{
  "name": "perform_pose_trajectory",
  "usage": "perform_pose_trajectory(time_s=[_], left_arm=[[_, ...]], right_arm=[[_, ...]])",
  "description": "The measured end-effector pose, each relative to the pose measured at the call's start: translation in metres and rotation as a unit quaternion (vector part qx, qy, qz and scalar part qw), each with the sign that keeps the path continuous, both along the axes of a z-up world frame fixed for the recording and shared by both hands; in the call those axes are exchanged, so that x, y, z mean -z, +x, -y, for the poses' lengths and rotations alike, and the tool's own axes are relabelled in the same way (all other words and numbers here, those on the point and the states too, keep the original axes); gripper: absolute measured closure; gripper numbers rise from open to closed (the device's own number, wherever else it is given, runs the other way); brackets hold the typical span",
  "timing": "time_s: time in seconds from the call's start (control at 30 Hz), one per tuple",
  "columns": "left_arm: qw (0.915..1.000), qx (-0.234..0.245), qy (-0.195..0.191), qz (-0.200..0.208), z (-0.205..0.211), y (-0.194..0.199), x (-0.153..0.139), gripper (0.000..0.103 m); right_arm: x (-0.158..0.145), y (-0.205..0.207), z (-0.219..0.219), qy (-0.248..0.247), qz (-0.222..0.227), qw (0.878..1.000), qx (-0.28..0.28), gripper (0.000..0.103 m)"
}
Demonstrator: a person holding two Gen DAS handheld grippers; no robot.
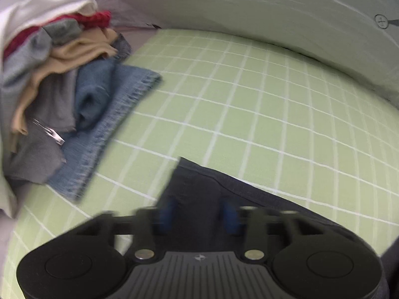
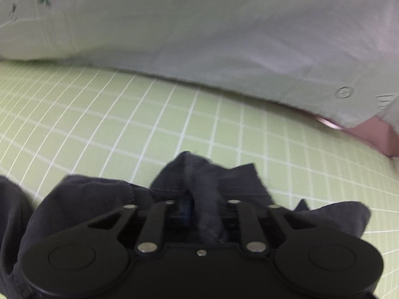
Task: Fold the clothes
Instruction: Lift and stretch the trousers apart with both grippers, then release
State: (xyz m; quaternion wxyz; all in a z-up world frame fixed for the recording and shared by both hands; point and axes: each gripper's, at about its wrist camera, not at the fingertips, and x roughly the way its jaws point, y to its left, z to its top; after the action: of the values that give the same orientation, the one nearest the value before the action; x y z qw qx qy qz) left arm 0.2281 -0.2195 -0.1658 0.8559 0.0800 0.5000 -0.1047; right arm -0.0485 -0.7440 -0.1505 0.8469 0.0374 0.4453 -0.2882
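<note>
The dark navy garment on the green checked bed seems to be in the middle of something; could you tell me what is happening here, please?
A person is folding clothes on the light green checked bedsheet with two hand-held grippers. The right hand-held gripper is pinching a bunched fold of the dark navy fabric garment. The left hand-held gripper has its blue pads spread apart over a flat part of the same garment. A mixed pile of clothes waits at the left, resting on a blue denim piece.
</note>
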Motion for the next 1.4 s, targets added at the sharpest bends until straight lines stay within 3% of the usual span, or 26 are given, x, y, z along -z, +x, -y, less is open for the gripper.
perform_pose_trajectory(time_s=[0.03,0.1,0.17,0.23,0.33,0.4,0.47,0.5,0.57,0.6,0.63,0.67,0.7,0.77,0.83,0.93,1.03,1.13,1.2,1.23,1.27,1.4], left_arm=[[0.9995,-0.011,-0.027,-0.014,-0.004,0.004,0.000,0.097],[0.9971,-0.048,-0.055,-0.023,-0.011,0.013,0.001,0.097],[0.9968,-0.056,-0.054,-0.018,-0.008,0.019,-0.001,0.099],[0.9969,-0.057,-0.054,-0.011,-0.005,0.023,-0.006,0.101],[0.9945,-0.051,-0.091,0.008,0.000,0.030,-0.018,0.103],[0.9956,-0.053,-0.068,0.036,0.011,0.033,-0.025,0.103],[0.9964,-0.049,-0.055,0.042,0.016,0.038,-0.027,0.103],[0.9966,-0.047,-0.050,0.045,0.018,0.040,-0.028,0.103],[0.9966,-0.045,-0.060,0.035,0.017,0.039,-0.028,0.098],[0.9971,-0.041,-0.058,0.027,0.018,0.035,-0.026,0.095],[0.9975,-0.038,-0.056,0.019,0.019,0.031,-0.024,0.083],[0.9979,-0.034,-0.053,0.012,0.020,0.027,-0.022,0.069],[0.9985,-0.028,-0.047,0.006,0.021,0.020,-0.019,0.063],[0.9987,-0.026,-0.044,-0.006,0.020,0.006,-0.015,0.044],[0.9982,-0.028,-0.050,-0.019,0.017,-0.009,-0.012,0.037],[0.9933,-0.045,-0.092,-0.052,0.009,-0.029,-0.008,0.031],[0.9859,-0.054,-0.134,-0.085,0.006,-0.049,-0.003,0.031],[0.9867,-0.050,-0.132,-0.081,0.012,-0.065,-0.001,0.032],[0.9873,-0.033,-0.132,-0.082,0.016,-0.064,-0.002,0.047],[0.9875,-0.024,-0.132,-0.082,0.018,-0.064,-0.003,0.073],[0.9881,-0.015,-0.131,-0.079,0.020,-0.063,-0.005,0.084],[0.9952,0.030,-0.092,0.014,0.033,-0.044,-0.039,0.085]], right_arm=[[-0.008,-0.005,0.008,-0.018,0.013,0.999,0.027,0.093],[-0.029,-0.022,0.030,-0.044,0.048,0.994,0.092,0.093],[-0.051,-0.040,0.056,-0.053,0.082,0.984,0.148,0.093],[-0.071,-0.055,0.071,-0.106,0.084,0.972,0.193,0.093],[-0.093,-0.081,0.092,-0.160,0.102,0.944,0.272,0.093],[-0.103,-0.100,0.107,-0.169,0.123,0.921,0.329,0.093],[-0.094,-0.108,0.117,-0.179,0.096,0.905,0.375,0.092],[-0.088,-0.110,0.122,-0.175,0.073,0.903,0.385,0.091],[-0.075,-0.112,0.119,-0.158,0.045,0.911,0.379,0.076],[-0.071,-0.115,0.110,-0.156,0.047,0.914,0.373,0.059],[-0.067,-0.118,0.101,-0.153,0.049,0.916,0.366,0.045],[-0.065,-0.121,0.090,-0.150,0.053,0.918,0.364,0.038],[-0.063,-0.123,0.077,-0.146,0.058,0.918,0.363,0.028],[-0.057,-0.129,0.053,-0.135,0.068,0.921,0.358,0.023],[-0.051,-0.130,0.030,-0.130,0.072,0.925,0.350,0.022],[-0.046,-0.129,-0.003,-0.128,0.081,0.928,0.341,0.017],[-0.040,-0.128,-0.034,-0.109,0.088,0.933,0.331,0.015],[-0.032,-0.127,-0.060,-0.089,0.088,0.939,0.320,0.015],[-0.026,-0.124,-0.071,-0.077,0.083,0.942,0.315,0.015],[-0.024,-0.124,-0.075,-0.073,0.082,0.943,0.315,0.015],[-0.024,-0.124,-0.078,-0.071,0.083,0.942,0.316,0.015],[-0.027,-0.127,-0.081,-0.066,0.089,0.940,0.322,0.015]])
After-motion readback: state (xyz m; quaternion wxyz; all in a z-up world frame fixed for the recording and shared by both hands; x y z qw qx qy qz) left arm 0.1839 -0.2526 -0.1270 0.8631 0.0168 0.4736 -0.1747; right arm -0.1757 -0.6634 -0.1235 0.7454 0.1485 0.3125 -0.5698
